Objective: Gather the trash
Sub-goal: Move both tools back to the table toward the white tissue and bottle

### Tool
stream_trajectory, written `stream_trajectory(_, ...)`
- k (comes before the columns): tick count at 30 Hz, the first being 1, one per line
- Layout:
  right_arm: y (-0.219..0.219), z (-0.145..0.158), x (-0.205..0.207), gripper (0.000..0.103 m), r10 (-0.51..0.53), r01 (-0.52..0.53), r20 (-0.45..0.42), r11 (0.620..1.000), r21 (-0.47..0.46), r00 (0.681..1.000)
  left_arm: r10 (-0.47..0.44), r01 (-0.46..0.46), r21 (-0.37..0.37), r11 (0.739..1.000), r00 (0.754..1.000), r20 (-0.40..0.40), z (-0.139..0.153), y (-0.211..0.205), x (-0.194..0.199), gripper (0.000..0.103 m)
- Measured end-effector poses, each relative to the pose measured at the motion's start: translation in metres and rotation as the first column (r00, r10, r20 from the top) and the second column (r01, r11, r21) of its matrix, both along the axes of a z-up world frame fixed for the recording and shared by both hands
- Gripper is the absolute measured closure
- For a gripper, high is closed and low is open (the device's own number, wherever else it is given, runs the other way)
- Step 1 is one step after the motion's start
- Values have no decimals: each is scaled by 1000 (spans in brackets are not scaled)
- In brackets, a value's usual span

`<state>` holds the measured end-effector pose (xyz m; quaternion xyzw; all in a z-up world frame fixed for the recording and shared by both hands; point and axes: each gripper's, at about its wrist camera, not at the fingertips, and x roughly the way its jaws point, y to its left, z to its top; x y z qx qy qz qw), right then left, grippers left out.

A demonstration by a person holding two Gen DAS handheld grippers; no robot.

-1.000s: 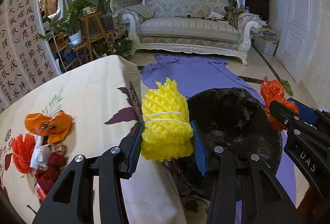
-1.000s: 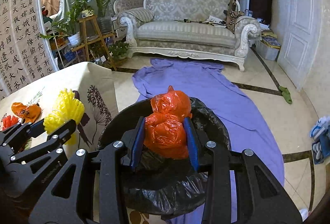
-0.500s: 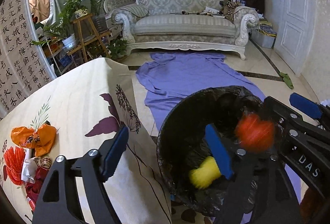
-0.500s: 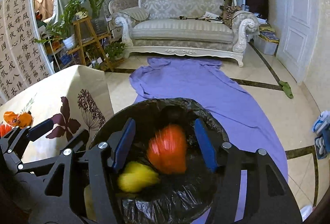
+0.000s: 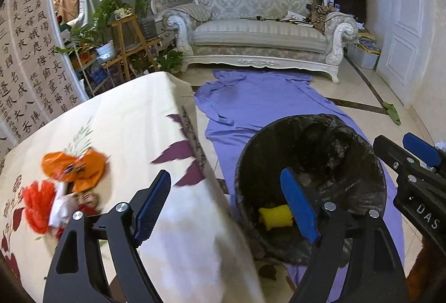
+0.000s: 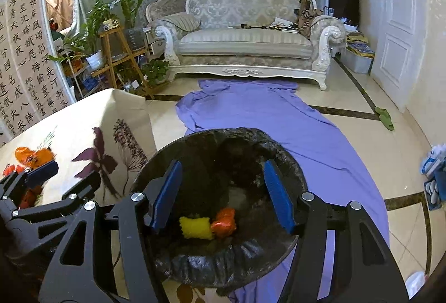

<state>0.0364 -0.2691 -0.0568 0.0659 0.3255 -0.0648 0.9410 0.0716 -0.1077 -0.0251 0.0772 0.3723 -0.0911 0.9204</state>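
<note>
Both the left gripper (image 5: 225, 205) and right gripper (image 6: 223, 197) hang wide and empty over the bin (image 6: 292, 177); next, reach the bench (image 5: 125, 121) for the orange wrapper (image 5: 75, 169) (approach low, jaws wide)

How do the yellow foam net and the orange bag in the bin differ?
The yellow foam net is bright yellow with a ridged mesh texture; the orange bag is glossy, crumpled plastic. The net lies left of the bag and looks slightly larger. Both rest touching at the bottom of the black-lined bin.
</note>
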Motion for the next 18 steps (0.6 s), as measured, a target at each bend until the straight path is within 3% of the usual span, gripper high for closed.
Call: stream_trajectory(18,72,6,-47,43,141,-141,-6,990,22,990,172,-172,-3,985,985,6,13,94,-66,24)
